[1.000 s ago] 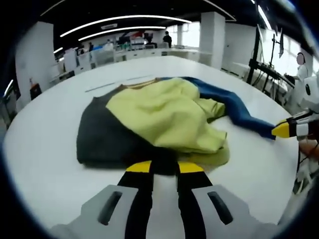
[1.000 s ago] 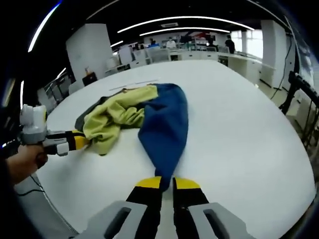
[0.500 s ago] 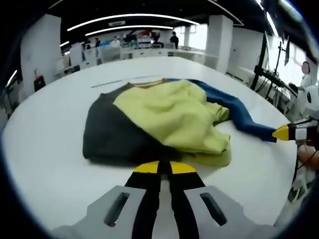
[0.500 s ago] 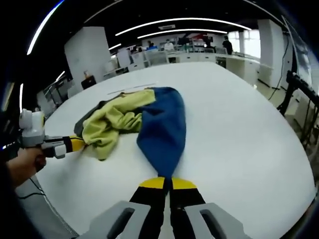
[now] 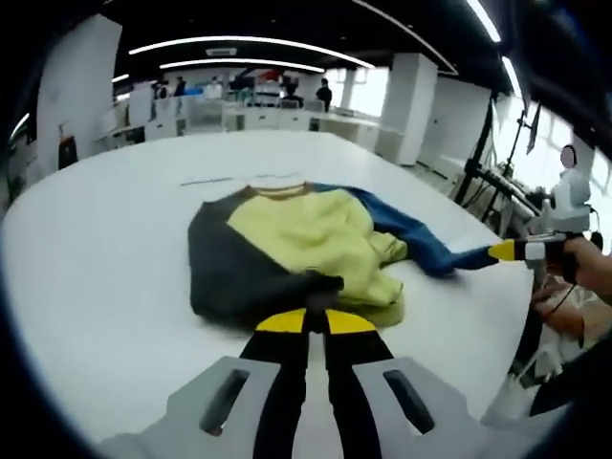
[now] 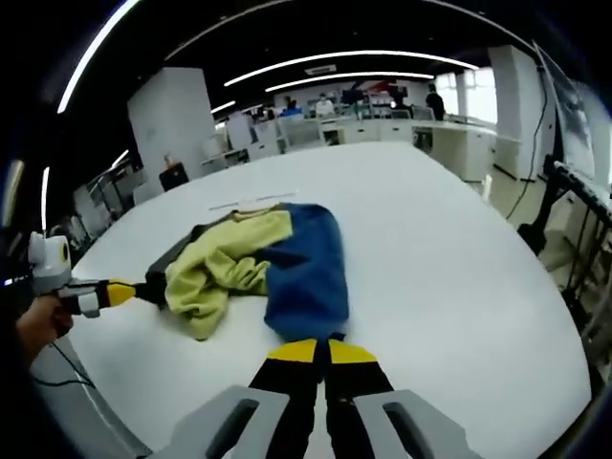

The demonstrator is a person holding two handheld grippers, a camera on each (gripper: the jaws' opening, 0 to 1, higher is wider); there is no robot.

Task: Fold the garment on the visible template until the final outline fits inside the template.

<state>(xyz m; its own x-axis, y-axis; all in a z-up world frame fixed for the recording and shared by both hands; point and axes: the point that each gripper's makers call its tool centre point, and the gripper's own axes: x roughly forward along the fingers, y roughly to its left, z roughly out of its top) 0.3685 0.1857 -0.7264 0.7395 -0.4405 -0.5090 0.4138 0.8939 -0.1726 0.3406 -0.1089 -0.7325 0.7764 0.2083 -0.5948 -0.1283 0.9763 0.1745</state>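
Observation:
A crumpled garment in yellow (image 5: 306,239), dark grey and blue (image 6: 306,268) lies on the white table (image 5: 96,258). My left gripper (image 5: 316,317) is shut on the garment's near dark hem, which is lifted a little. My right gripper (image 6: 316,346) is shut on the end of the blue part. In the left gripper view the right gripper (image 5: 507,251) comes in from the right, pinching the blue sleeve tip. In the right gripper view the left gripper (image 6: 113,292) comes in from the left at the dark edge. A thin line (image 5: 206,180) runs on the table behind the collar.
The table edge (image 6: 497,402) curves close on the near side. A person's hand (image 5: 574,277) holds the other gripper at the right. Desks, pillars and people stand far behind the table. Cables and a stand are beyond the right edge.
Both grippers have pulled back toward the near edge with cloth in them, and the left jaws closed on the hem. The garment is drawn out longer and looks smaller in both views.

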